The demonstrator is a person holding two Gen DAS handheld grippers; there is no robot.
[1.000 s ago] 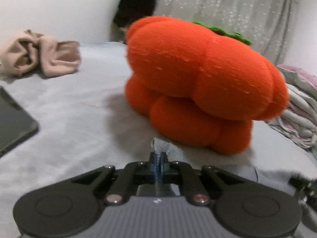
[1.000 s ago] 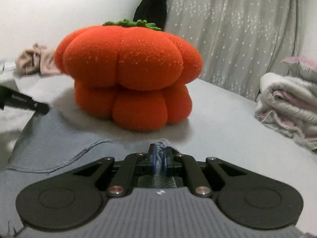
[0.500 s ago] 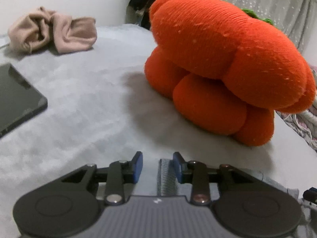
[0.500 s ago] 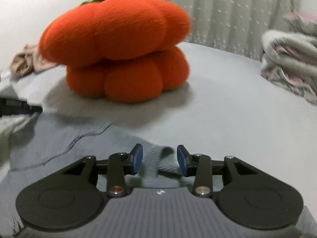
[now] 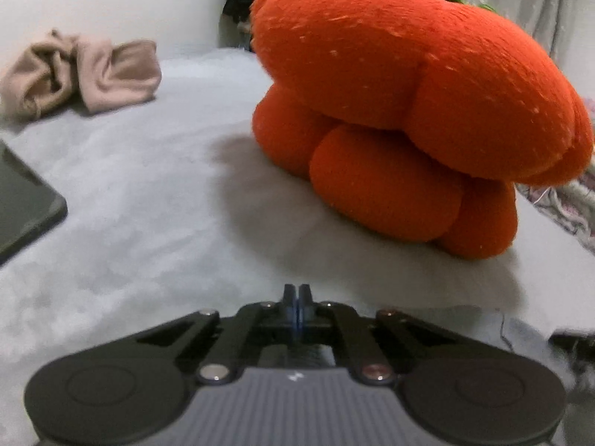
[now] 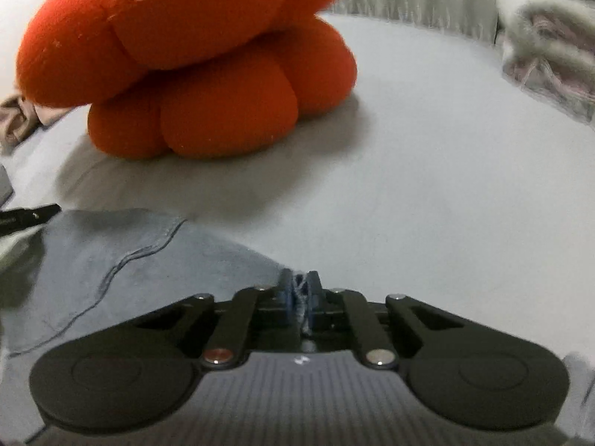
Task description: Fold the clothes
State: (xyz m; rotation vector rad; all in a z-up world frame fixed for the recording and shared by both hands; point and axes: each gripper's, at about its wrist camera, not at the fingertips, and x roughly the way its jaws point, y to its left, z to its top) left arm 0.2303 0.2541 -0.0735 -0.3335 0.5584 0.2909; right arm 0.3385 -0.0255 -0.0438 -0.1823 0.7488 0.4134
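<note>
A blue-grey garment [image 6: 122, 267] lies flat on the pale bed sheet [image 6: 427, 186], its stitched hem running toward my right gripper [image 6: 299, 282]. That gripper is shut on a bunched corner of it, and frayed blue threads show between the pads. In the left wrist view my left gripper [image 5: 297, 291] is shut low over the sheet. No cloth pokes past its tips, and only a ribbed strip of the garment [image 5: 308, 353] shows behind the pads. More grey fabric lies at that view's lower right. The left gripper's black tip [image 6: 33, 213] rests at the garment's far left corner.
A big orange pumpkin plush [image 5: 409, 111] [image 6: 193, 67] stands just beyond both grippers. A beige crumpled cloth [image 5: 78, 74] lies far left, and a dark flat device [image 5: 26, 204] is at the left edge. Folded bedding [image 6: 550, 55] is piled at the right, with a curtain behind.
Both grippers held the garment, opened half a second ago and have shut again. Both have dropped lower and closer to the sheet, so the plush looms larger.
</note>
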